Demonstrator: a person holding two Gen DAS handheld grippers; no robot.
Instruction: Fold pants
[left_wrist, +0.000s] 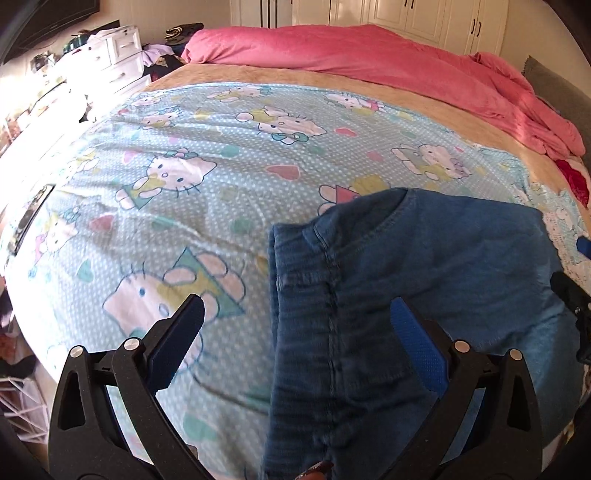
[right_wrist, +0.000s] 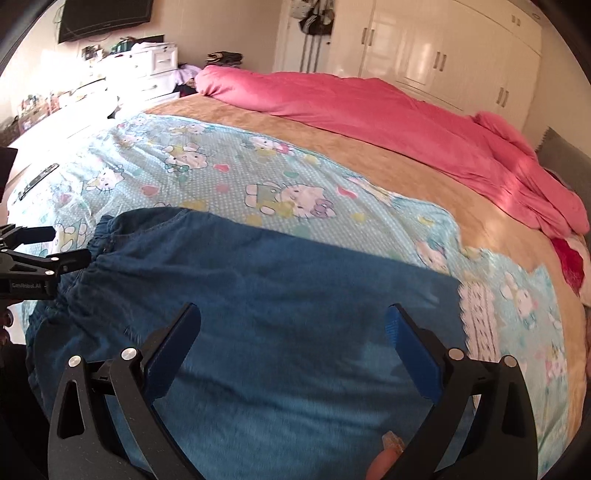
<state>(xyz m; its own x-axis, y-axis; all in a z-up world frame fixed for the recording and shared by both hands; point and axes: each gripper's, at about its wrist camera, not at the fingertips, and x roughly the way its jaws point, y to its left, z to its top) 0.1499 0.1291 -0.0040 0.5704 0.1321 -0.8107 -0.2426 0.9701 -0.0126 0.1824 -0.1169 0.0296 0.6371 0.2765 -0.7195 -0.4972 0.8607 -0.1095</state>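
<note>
Pants, blue denim, lie flat on cartoon-print sheet at near edge of bed, elastic gathered waistband toward left. Left gripper fingers spread, straddling waistband edge; right gripper fingers spread over mid-leg, nothing pinched. Risk: soft thin sheet caught with denim, dragging along; limp layers slipping apart, fold skewed. Pink duvet bunched behind.
</note>
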